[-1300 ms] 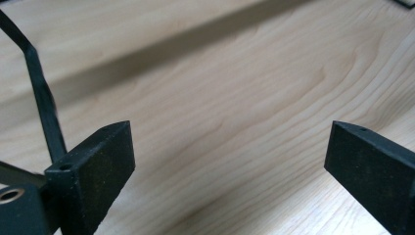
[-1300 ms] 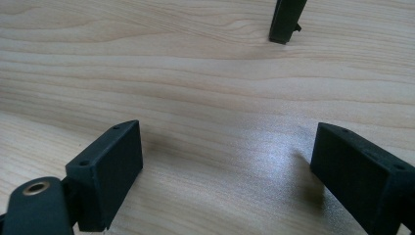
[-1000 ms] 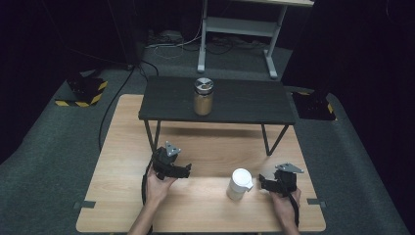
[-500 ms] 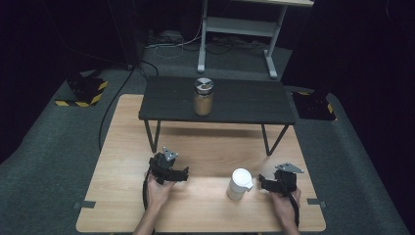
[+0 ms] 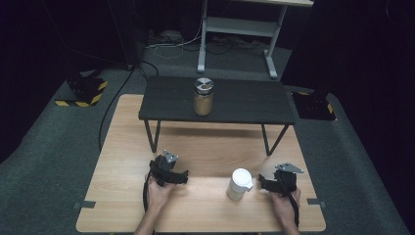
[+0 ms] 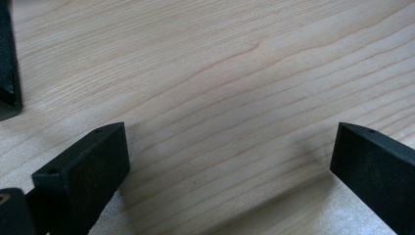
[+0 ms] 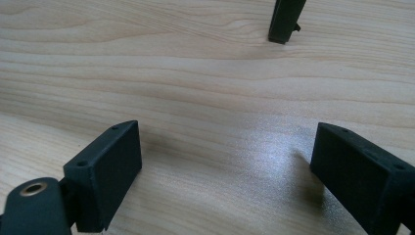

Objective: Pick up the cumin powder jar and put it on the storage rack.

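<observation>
Light wooden tabletop (image 5: pixel 122 147), a small black raised table (image 5: pixel 244 100) standing across its far half on thin legs. On that black table, left of centre, an upright jar (image 5: pixel 203 96) with tan contents and a metal lid. On the near part of the tabletop, right of centre, a white lidded cup (image 5: pixel 240 183) stands upright. Left hand-held gripper (image 5: pixel 177 177) sits low over the wood at near left, held by the person's left hand (image 5: pixel 157 192), grey three-cornered plate on top; it lies well apart from the white lidded cup. Its jaws have just been opening; in the left gripper view they stand wide apart, released, only bare wood grain between them and nothing gripped. A dark edge shows at the upper left corner of that view; cannot tell what it is. Right hand-held gripper (image 5: pixel 264 182) at near right, in the person's right hand (image 5: pixel 285 203), jaws pointing toward the white lidded cup and just beside it; touching or not cannot be told from the high view. In the right gripper view its jaws stand wide, released, bare tabletop between them, no cup between the pads; a black leg (image 7: pixel 285 19) of the raised table stands at the top of that view. Both jaw pairs cast soft shadows on the wood close below them.
</observation>
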`<state>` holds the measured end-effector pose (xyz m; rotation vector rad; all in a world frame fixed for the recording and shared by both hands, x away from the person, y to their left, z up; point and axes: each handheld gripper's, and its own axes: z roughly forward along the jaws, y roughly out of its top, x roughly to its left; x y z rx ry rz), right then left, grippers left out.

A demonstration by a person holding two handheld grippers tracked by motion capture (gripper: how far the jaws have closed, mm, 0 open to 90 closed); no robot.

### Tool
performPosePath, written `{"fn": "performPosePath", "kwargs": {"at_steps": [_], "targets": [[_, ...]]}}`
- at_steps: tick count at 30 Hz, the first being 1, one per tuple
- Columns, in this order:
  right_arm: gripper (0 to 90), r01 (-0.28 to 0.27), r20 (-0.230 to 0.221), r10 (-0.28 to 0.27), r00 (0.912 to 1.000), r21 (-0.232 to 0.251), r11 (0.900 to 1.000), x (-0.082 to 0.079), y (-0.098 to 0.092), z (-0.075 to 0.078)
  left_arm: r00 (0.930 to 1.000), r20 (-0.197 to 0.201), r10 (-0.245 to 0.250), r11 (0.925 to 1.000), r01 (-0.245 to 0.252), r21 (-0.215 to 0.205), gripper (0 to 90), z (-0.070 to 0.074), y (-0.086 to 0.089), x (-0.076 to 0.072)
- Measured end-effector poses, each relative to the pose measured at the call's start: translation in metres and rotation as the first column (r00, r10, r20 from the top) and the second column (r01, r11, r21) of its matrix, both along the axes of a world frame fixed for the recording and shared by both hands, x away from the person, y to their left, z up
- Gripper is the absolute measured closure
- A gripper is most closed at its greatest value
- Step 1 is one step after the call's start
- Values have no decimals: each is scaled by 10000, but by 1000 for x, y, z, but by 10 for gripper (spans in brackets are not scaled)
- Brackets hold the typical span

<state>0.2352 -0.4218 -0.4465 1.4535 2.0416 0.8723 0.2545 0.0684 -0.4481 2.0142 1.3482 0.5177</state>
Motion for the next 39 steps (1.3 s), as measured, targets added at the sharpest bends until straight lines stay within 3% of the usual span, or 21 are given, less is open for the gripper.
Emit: {"fn": "performPosePath", "kwargs": {"at_steps": [6,13,15,18,39], "targets": [[110,3,1,-3,10000,-3,10000,0,0,0,9998,205,-14,10000,13,78,5,-4,0,-4],[110,7,0,-7,10000,-4,10000,0,0,0,9998,203,79,9987,-69,-499,11,-6,9,-5],[110,7,0,-7,10000,-3,10000,0,0,0,9996,244,153,9990,-142,-432,24,-6,8,-6],[109,8,-1,-8,10000,-4,10000,0,0,0,9995,288,161,9998,-165,144,26,-4,-3,-7],[107,85,-6,-85,10000,-6,10000,0,2,0,9994,305,180,9997,-184,131,26,-5,-3,-7]]}}
